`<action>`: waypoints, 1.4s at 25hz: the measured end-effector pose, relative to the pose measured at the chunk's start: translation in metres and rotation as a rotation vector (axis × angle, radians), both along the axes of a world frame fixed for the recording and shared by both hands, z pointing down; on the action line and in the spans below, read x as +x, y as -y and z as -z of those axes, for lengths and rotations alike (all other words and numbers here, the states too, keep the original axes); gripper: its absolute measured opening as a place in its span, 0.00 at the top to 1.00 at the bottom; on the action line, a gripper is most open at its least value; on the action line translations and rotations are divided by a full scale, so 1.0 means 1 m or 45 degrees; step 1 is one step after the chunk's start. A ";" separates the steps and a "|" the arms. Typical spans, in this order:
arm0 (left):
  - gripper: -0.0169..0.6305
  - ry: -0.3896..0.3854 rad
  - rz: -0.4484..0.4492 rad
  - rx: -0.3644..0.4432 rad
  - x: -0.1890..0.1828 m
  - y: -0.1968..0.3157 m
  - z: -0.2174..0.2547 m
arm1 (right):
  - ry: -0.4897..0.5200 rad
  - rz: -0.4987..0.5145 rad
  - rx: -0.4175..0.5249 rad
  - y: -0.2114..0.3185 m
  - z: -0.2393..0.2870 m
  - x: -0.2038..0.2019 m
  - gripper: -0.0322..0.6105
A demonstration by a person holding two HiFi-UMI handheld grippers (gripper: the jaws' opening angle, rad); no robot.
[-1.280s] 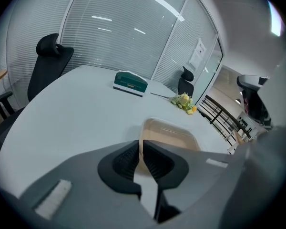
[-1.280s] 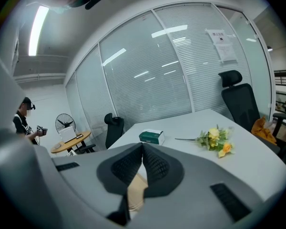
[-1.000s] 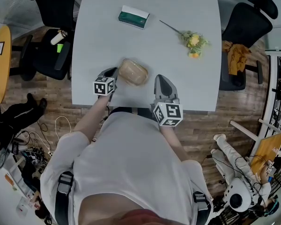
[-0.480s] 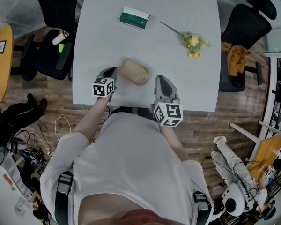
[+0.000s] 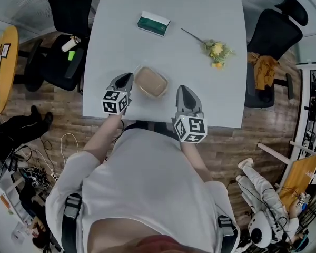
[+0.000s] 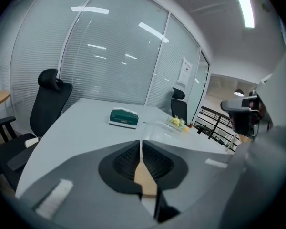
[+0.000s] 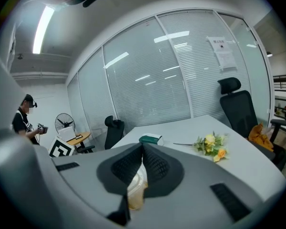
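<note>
left gripper (image 6: 141,144): jaws closed tip to tip, nothing seen pinched between them; tan shows through the gap below the tips
left gripper position: over the near table edge, tip just beside the container's left side; cannot tell if it touches
right gripper (image 7: 143,147): jaws pressed together, empty; sits right of the container, a little apart from it
container (image 5: 150,82): clear-lidded, rounded tub with tan contents, on the table between the two grippers, near the front edge
table (image 5: 200,94): pale grey, rectangular
green box (image 5: 154,23): flat, white-topped, well beyond the container at the far left
flowers (image 5: 216,50): yellow bunch lying flat at the far right, stem pointing towards the green box
chairs: black office chair (image 5: 63,15) at the left, another (image 5: 274,30) at the right with orange cloth (image 5: 263,67) on the seat
surroundings: glass walls with blinds, wood floor
</note>
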State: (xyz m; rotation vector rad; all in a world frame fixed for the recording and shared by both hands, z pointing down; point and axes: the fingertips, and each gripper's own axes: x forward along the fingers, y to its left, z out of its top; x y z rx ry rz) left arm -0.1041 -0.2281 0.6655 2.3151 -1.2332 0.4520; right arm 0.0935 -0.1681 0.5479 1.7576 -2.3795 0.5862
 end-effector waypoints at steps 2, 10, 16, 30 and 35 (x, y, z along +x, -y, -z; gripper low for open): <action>0.93 -0.003 -0.006 0.064 0.001 -0.001 0.018 | 0.010 -0.006 0.010 -0.002 0.004 0.002 0.94; 0.93 -0.047 0.000 0.298 0.002 -0.007 0.093 | 0.053 -0.018 0.120 -0.001 0.046 0.005 0.94; 0.93 -0.059 -0.003 0.407 0.000 -0.018 0.121 | 0.038 -0.013 0.174 -0.001 0.063 0.006 0.94; 0.93 -0.112 0.004 0.558 -0.004 -0.029 0.174 | 0.031 0.010 0.207 0.007 0.075 0.009 0.94; 0.94 -0.129 0.012 0.581 -0.005 -0.026 0.180 | 0.024 0.019 0.218 0.009 0.077 0.007 0.94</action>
